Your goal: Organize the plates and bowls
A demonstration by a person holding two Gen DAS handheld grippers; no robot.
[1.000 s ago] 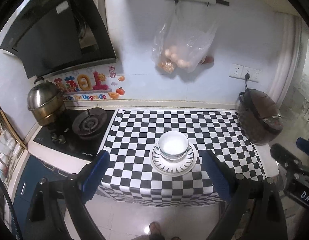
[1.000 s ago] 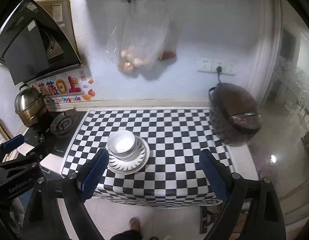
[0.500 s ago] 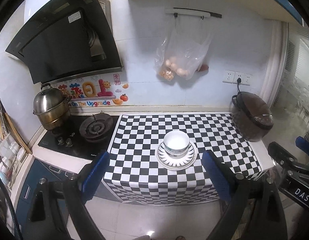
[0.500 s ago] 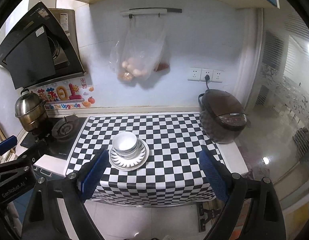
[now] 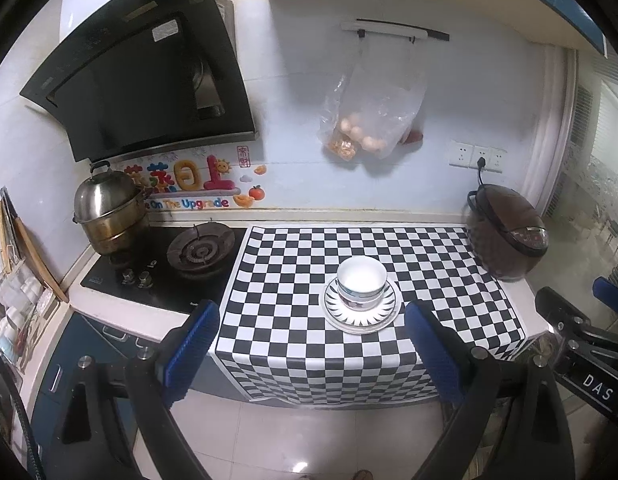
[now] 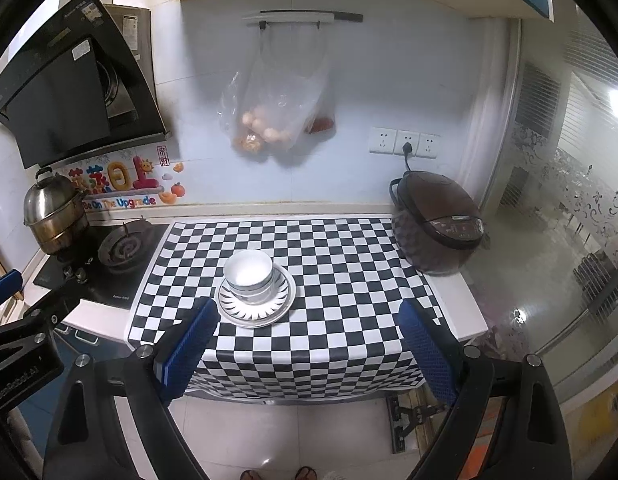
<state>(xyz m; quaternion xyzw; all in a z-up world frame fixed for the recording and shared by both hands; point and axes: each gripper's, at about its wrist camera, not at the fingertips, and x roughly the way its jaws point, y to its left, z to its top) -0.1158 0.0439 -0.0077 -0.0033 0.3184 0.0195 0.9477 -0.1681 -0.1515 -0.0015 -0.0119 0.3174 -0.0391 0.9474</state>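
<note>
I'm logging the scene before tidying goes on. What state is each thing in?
left gripper: open, empty, off the counter
right gripper: open, empty, off the counter
bowls: stacked upright on the plate
plate: flat on the checkered cloth
rice cooker: lid shut, plugged in
steamer pot: lidded, on the stove
plastic bag: hanging from the wall rail

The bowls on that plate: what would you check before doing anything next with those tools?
1. Bowls nested and sitting upright on the plate: ok.
2. Plate flat on the checkered cloth, away from its edge: ok.
3. Left hand-held gripper open and empty: ok.
4. Right hand-held gripper open and empty: ok.
5. Rice cooker clear of the stack: ok.
6. How many bowls are stacked: cannot tell.
</note>
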